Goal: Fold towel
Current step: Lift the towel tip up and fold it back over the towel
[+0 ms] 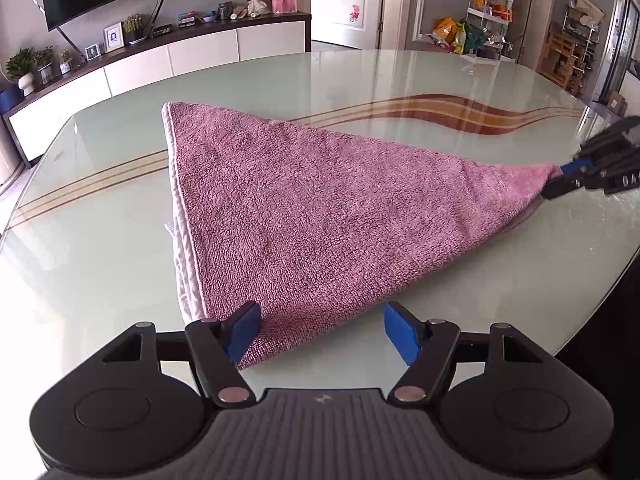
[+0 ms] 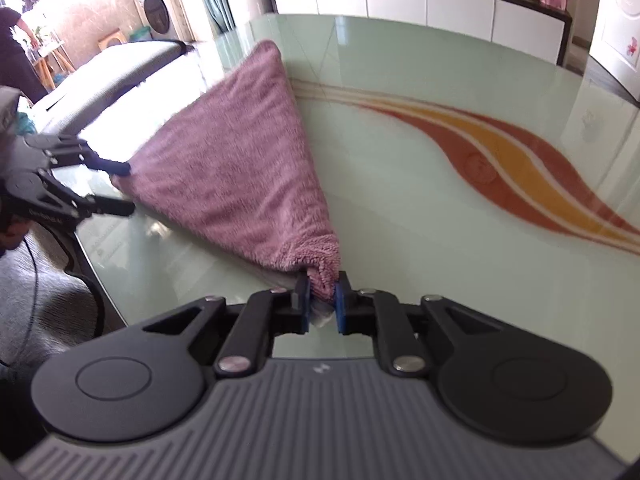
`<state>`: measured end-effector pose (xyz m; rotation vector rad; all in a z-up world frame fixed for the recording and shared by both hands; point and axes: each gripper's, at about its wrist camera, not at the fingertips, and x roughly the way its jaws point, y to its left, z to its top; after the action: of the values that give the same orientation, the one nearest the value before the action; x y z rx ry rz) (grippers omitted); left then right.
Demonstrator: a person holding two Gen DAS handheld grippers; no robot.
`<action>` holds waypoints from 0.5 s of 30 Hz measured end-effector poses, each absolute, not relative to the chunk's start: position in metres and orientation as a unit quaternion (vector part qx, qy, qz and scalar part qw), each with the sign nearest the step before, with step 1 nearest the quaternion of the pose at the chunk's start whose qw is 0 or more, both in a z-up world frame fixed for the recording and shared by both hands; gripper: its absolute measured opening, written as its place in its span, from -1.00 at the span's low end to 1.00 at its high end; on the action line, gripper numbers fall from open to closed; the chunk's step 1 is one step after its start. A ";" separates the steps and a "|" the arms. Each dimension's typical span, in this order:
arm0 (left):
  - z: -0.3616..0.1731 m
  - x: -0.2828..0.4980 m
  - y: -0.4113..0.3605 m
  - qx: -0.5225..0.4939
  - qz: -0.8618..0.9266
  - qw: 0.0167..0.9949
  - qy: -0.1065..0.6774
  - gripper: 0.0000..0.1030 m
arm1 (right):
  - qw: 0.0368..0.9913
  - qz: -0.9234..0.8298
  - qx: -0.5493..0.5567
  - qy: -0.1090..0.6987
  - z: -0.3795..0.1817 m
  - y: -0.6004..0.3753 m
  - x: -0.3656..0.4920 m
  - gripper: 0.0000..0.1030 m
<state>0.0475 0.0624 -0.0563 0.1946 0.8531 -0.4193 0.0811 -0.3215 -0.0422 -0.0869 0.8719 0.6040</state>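
Note:
A pink terry towel (image 1: 288,208) lies on the glass table (image 1: 420,76), pulled into a triangle with a pale hemmed edge on its left side. My left gripper (image 1: 322,330) stands open at the towel's near corner, its blue pads on either side of the cloth without pinching it. My right gripper (image 2: 322,302) is shut on the towel's (image 2: 240,160) right corner, which bunches between its blue pads. The left wrist view shows the right gripper (image 1: 564,178) at the far right with that corner lifted slightly. The right wrist view shows the left gripper (image 2: 130,188) open at the towel's far-left corner.
The table (image 2: 440,280) carries a red and orange wave pattern (image 2: 520,164). Its curved edge runs close behind both grippers. A white cabinet (image 1: 200,52) with plants and photo frames stands beyond the table. A sofa (image 2: 120,64) and a person (image 2: 16,52) are at the far left.

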 end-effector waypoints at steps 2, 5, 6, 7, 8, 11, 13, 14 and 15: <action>-0.056 0.049 0.063 0.095 -0.204 0.884 0.410 0.40 | 0.865 0.299 -0.030 0.402 -0.028 -0.318 0.090 -0.78; -0.057 0.049 0.063 0.092 -0.209 0.883 0.411 0.40 | 0.870 0.313 -0.020 0.381 -0.008 -0.308 0.103 -0.78; -0.057 0.049 0.064 0.091 -0.210 0.882 0.412 0.40 | 0.871 0.318 -0.017 0.373 0.000 -0.304 0.108 -0.78; -0.058 0.049 0.064 0.090 -0.211 0.882 0.412 0.40 | 0.874 0.323 -0.019 0.361 0.009 -0.296 0.115 -0.78; -0.058 0.049 0.064 0.089 -0.213 0.881 0.413 0.40 | 0.876 0.327 -0.021 0.354 0.015 -0.290 0.120 -0.78; -0.060 0.049 0.065 0.086 -0.217 0.880 0.414 0.40 | 0.881 0.339 -0.028 0.330 0.036 -0.265 0.139 -0.78; -0.061 0.049 0.066 0.084 -0.219 0.879 0.415 0.40 | 0.883 0.347 -0.032 0.315 0.049 -0.247 0.155 -0.78; -0.061 0.048 0.066 0.083 -0.221 0.879 0.415 0.40 | 0.882 0.350 -0.033 0.313 0.051 -0.238 0.163 -0.78; -0.062 0.048 0.067 0.082 -0.222 0.878 0.416 0.40 | 0.882 0.353 -0.035 0.310 0.053 -0.229 0.171 -0.78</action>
<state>0.0483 0.0665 -0.0618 0.1720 0.8669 -0.4633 0.1708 -0.2290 0.0535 -0.0724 0.6461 0.7349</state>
